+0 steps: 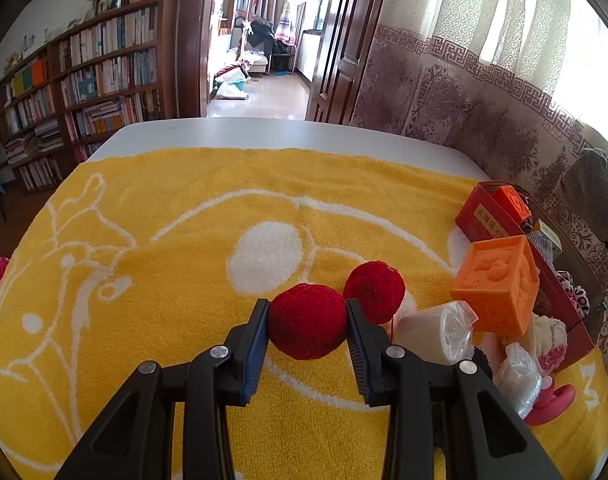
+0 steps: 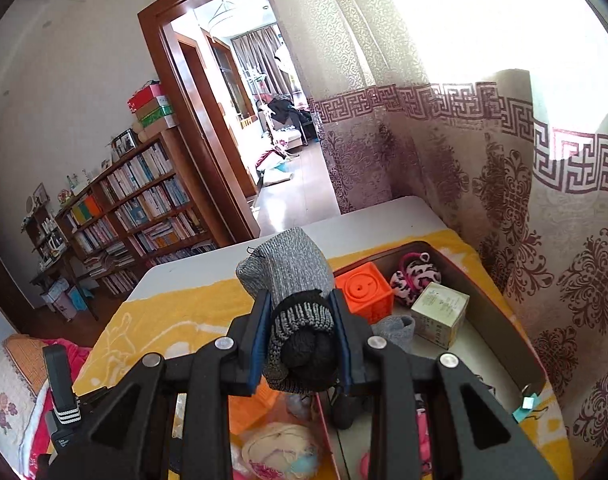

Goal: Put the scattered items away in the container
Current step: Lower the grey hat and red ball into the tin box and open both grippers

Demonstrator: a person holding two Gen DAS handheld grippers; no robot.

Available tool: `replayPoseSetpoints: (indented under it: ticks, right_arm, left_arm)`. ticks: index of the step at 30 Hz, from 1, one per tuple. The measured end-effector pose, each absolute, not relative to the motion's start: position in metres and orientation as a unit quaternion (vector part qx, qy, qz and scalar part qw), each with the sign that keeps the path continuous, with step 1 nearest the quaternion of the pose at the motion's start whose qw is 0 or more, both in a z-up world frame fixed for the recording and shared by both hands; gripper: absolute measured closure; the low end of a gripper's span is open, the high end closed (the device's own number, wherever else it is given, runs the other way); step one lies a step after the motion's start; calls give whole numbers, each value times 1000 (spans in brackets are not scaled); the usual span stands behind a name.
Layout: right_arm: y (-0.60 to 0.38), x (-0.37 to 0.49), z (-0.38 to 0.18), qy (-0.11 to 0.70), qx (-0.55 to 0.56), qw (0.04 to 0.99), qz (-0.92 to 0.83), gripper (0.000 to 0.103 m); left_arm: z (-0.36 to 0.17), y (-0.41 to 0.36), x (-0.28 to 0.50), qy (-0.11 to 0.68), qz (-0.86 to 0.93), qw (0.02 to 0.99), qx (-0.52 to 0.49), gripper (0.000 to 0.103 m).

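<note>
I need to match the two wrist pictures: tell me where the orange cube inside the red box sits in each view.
Left wrist: orange cube at the far right, in the red box, far end.
Right wrist: orange cube right of centre, just beyond the right gripper holding a grey sock.
Shared landmark: the yellow towel.
</note>
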State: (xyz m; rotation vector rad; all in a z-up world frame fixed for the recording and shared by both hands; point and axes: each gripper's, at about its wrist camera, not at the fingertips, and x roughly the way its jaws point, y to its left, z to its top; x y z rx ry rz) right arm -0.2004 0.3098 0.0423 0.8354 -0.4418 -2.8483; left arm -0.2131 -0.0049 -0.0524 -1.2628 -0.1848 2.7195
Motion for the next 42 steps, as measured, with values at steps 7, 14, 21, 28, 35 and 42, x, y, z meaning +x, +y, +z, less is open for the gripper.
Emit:
replayPoseSetpoints:
  ticks: [7, 14, 21, 28, 35, 42]
  right_arm:
    - [346, -195, 32, -168, 280, 28, -945, 71]
    - [365, -197, 12, -183, 300, 26, -936, 67]
    - [384, -192, 3, -212, 293, 17, -932, 60]
    - [386, -184, 4, -215, 280, 16, -935, 60]
    - [389, -182, 2, -219, 278, 9, -935, 60]
    - [394, -181, 1, -224, 274, 8, -935, 60]
  left_arm:
    - [-48, 2, -212, -55, 905, 68, -415, 64]
    - [-36, 12, -211, -41, 909, 71, -409, 64]
    - [-8, 38, -216, -17, 918, 84, -387, 64]
    - [16, 93, -227, 6, 917, 140, -374, 64]
    - [29, 163, -244, 27, 905, 207, -372, 64]
    - [25, 218, -272, 48, 890, 241, -383, 64]
